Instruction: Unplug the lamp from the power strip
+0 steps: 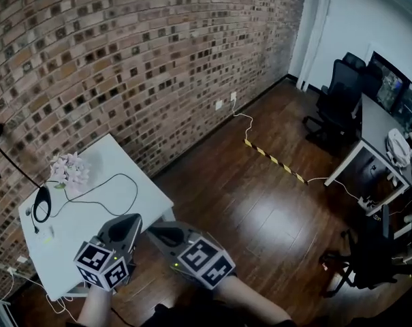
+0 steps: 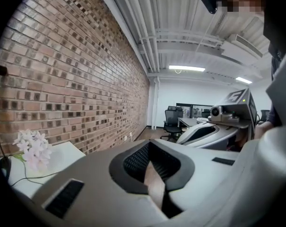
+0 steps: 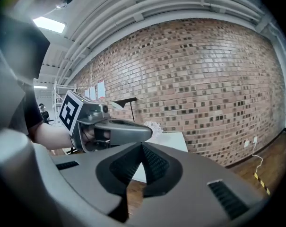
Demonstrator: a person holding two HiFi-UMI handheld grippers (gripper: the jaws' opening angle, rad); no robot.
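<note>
Holding both grippers low over the wood floor [image 1: 260, 203] by the white table's [image 1: 103, 152] near corner, we had the left gripper [image 1: 129, 222] with its jaws pressed together and nothing between them. The right gripper [image 1: 158, 232] was just beside it, jaws also together and empty. The black lamp [image 1: 42, 191] stood on the table's far left side by the brick wall [image 1: 158, 46], next to pink flowers [image 1: 69, 170], with its cord [image 1: 135, 186] looped across the tabletop. We could not clearly pick out the power strip.
</note>
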